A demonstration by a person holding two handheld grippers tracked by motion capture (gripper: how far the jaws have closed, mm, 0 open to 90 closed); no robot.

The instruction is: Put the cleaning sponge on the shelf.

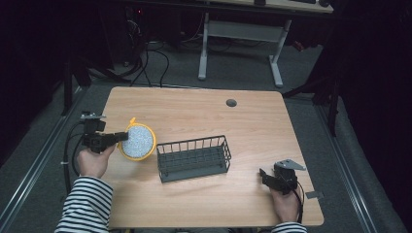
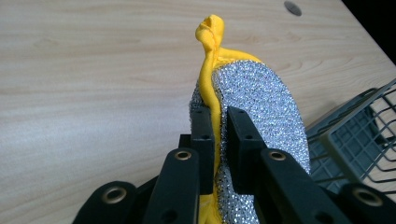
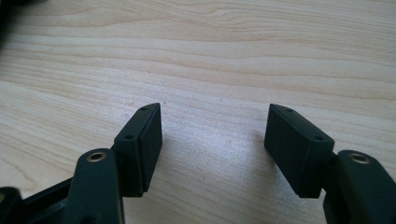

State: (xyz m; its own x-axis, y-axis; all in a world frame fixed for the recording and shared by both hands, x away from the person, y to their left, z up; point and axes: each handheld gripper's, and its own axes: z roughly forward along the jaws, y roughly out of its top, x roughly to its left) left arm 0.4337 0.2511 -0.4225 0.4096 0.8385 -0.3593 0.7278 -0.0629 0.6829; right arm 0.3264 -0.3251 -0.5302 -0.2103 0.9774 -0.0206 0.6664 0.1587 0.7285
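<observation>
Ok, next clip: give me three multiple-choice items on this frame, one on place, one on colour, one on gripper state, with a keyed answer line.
1. The wire basket sits:
A. left of the scouring pad
B. right of the scouring pad
C. off the table

2. The scouring pad's trim is:
A. yellow
B. red
C. blue

3. The right hand-held gripper is:
A. shut on the pad
B. shut on nothing
C. open

Answers: 1 B, the high view shows the basket to the pad's right. 2 A, yellow edging rims the silver face. 3 C, its jaws stand wide apart over bare wood; the left hand-held gripper clamps the pad.
</observation>
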